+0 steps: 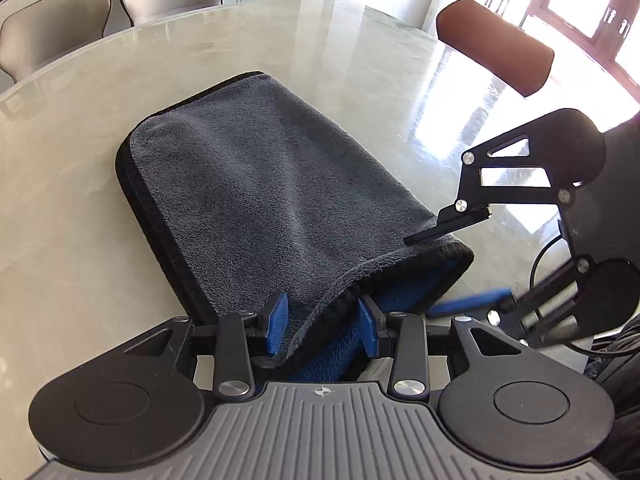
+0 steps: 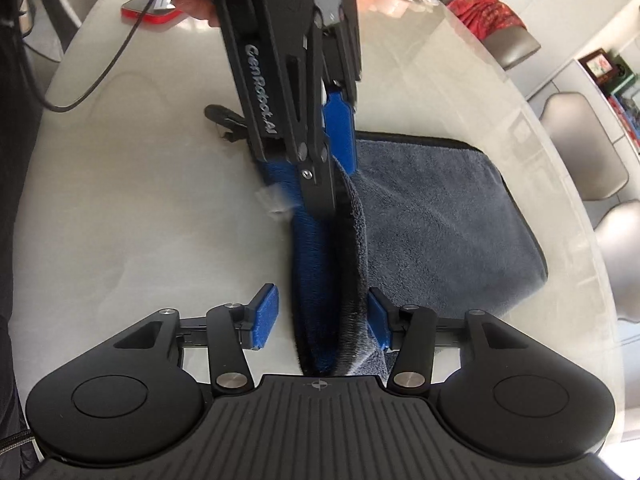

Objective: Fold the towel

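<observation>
- Towel (image 1: 248, 184) in the left wrist view: grey fleece with a black hem and blue underside, lying on the pale glossy table (image 1: 80, 240). Long axis runs from about 5 o'clock up to 11 o'clock, and the far short end points toward the chairs (image 1: 56, 20) at 11.
- Near end is lifted. Its hem passes through the left gripper (image 1: 326, 330), between the blue pads (image 1: 278, 326), which sit apart with slack around the cloth, so the tongs look released, not pinching.
- Right gripper (image 1: 440, 272) comes in from 3 o'clock at the towel's near right corner. One black finger lies on top of the cloth and a blue pad pokes out lower down; I can't tell from here whether it grips.
- Right wrist view: towel (image 2: 432, 220) lies flat toward 1 o'clock, with the raised edge standing as a blue and grey ridge going straight up to 12.
- Right gripper (image 2: 320, 318) straddles that ridge. Left pad (image 2: 264, 316) is clear of it and the right one sits just beside the fleece, so unclenched.
- Left gripper (image 2: 334, 152) hangs down from 12 over the ridge's far end.
- Red phone (image 2: 148, 12) at 11 o'clock, well apart from the towel.
</observation>
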`<state>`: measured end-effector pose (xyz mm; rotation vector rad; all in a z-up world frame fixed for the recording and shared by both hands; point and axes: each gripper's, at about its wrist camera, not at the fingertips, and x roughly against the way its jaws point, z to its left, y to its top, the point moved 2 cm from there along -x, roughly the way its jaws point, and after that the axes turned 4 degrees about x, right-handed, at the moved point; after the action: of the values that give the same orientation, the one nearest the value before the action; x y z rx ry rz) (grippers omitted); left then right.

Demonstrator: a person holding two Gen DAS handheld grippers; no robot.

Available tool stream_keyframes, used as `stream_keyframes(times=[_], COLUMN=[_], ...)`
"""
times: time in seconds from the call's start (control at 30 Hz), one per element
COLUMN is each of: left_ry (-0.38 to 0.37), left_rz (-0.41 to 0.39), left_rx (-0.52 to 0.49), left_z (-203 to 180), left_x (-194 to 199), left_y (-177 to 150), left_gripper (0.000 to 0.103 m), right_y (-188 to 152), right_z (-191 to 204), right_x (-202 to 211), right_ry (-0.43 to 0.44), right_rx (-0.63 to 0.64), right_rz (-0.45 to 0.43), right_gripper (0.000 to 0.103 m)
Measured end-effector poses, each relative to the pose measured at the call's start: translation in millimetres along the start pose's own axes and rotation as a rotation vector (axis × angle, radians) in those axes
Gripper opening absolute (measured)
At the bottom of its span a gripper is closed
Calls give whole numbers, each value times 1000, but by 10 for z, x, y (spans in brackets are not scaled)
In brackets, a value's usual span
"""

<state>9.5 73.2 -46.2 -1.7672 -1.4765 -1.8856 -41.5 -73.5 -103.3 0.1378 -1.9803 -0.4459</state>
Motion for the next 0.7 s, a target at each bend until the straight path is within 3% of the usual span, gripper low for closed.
stream_keyframes(times=[0.13, 0.23, 0.37, 0.57, 0.7], left_ry=[21, 41, 51, 93, 126], left_rz=[-16, 11, 36, 40, 65], left_rx=[-120, -257, -363, -369, -427], left_z=[-126, -274, -407, -399, -428], left_x=[121, 167, 155, 12, -75], left_y=[-47, -121, -193, -172, -156], left_gripper=[55, 56, 56, 56, 56], right_y=[-18, 2, -7, -50, -61], right_z=[-14, -58, -267, -455, -448], right_x=[-7, -1, 51, 112, 107], right_ry=[5, 12, 35, 76, 95], right_rx=[3, -31, -145, -241, -240], right_rz=[14, 11, -20, -41, -36], right_gripper=[19, 12, 12, 12, 12])
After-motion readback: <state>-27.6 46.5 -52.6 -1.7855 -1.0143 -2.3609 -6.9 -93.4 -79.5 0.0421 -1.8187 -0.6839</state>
